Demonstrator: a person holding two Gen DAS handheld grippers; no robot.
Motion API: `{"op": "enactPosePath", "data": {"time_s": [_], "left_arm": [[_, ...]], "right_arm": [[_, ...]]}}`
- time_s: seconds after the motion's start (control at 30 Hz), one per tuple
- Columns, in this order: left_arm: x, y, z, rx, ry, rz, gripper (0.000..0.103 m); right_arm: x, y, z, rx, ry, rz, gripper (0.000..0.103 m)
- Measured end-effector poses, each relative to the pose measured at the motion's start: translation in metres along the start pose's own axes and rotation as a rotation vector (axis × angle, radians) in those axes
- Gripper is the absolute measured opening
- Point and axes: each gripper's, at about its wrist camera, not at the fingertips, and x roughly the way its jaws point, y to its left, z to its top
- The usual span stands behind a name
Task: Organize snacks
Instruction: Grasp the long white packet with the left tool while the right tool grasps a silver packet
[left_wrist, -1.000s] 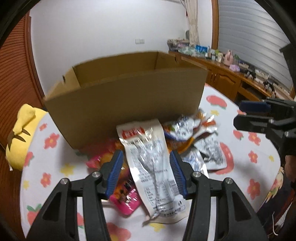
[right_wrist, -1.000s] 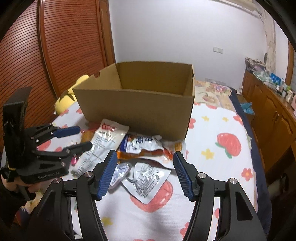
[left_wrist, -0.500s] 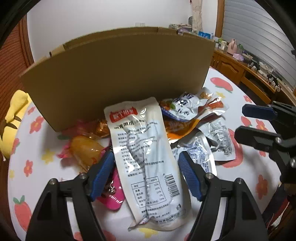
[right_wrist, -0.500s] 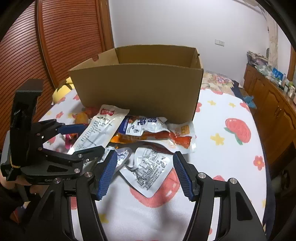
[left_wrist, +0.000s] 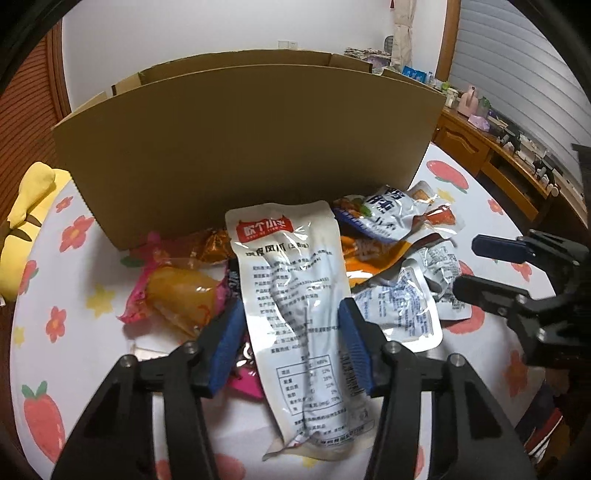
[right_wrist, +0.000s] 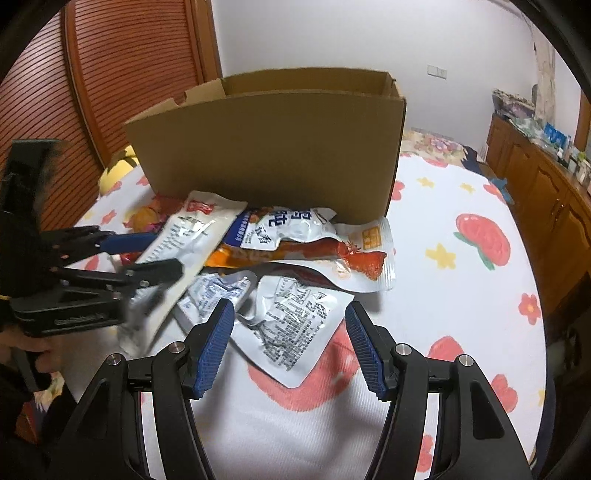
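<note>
The cardboard box (left_wrist: 251, 147) is standing open-topped on the strawberry-print cloth (right_wrist: 461, 295), and the snacks are all lying in a loose heap just in front of its near wall.

The left gripper (left_wrist: 291, 339) is reaching down over the long white pouch (left_wrist: 295, 295), which is lying lengthwise with its red-labelled end toward the box and its far end nearly touching the box wall. The gripper's jaws are closing, with the pouch lying between the 2 blue pads; whether the pads are already pressing its edges I cannot tell, as the pouch is spreading past both of them.

To the left of that pouch, in front of the box, a pink-wrapped orange snack (left_wrist: 177, 295) is lying flat. To the right, just in front of the box, a blue-and-white packet (left_wrist: 388, 218) is overlapping an orange packet (left_wrist: 373, 254).

The right gripper (right_wrist: 290, 347) is hovering above the silver foil packet (right_wrist: 291, 317), farther from the box than the rest of the heap. Its 2 fingers are standing spread, straddling the packet and clear of its edges. A smaller foil packet (right_wrist: 218, 291) is lying just beside that 1, on its left.

A yellow plush toy (left_wrist: 26, 221) is lying beside the box's left end.
</note>
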Motion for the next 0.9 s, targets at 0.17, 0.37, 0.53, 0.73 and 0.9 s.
{"op": "enactPosePath", "data": {"time_s": [0.17,0.37,0.53,0.73,0.9], "left_arm": [[-0.001,0.000,-0.003,0.016,-0.007,0.010,0.053],[-0.001,-0.002,-0.004,0.014,-0.012,0.005,0.055],[-0.002,0.001,-0.007,0.006,-0.008,-0.008,0.055],[-0.003,-0.002,-0.009,0.018,-0.008,-0.004,0.055],[-0.002,-0.003,-0.010,0.019,-0.007,-0.002,0.055]], "right_arm": [[0.019,-0.006,0.004,0.031,0.028,0.002,0.064],[0.028,-0.010,0.007,0.051,0.029,-0.001,0.071],[0.032,-0.014,0.005,0.063,0.045,0.022,0.075],[0.025,-0.017,-0.001,0.039,0.062,0.011,0.073],[0.017,-0.023,-0.004,0.061,0.050,0.009,0.071]]}}
